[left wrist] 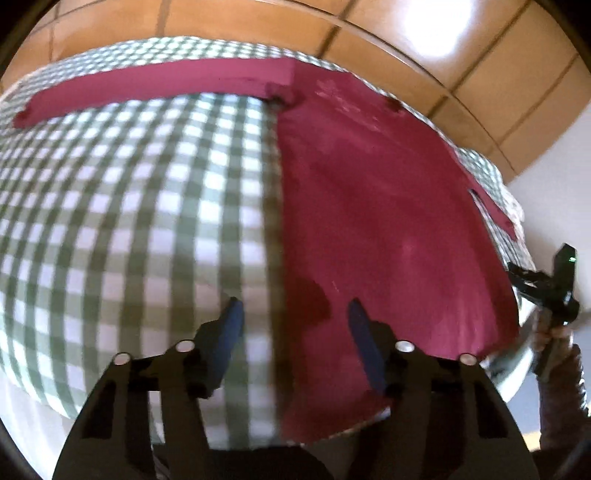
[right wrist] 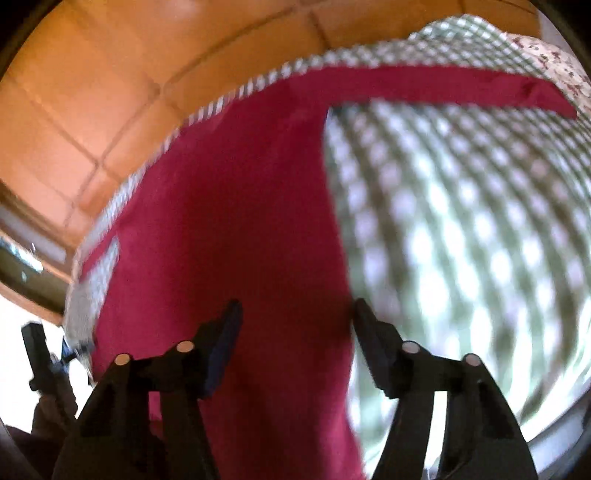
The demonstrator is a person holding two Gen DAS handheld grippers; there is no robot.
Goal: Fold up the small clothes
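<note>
A dark red shirt (left wrist: 388,221) is spread flat on a tabletop covered by a green and white checked cloth (left wrist: 129,221). One long sleeve (left wrist: 155,86) is stretched out sideways along the far edge. The left gripper (left wrist: 293,306) is held just above the shirt's near edge, its jaws wide apart with nothing between them. The right gripper (right wrist: 295,306) is held over the shirt too, its jaws also apart and empty. An orange tiled floor (left wrist: 406,33) is seen beyond.
</note>
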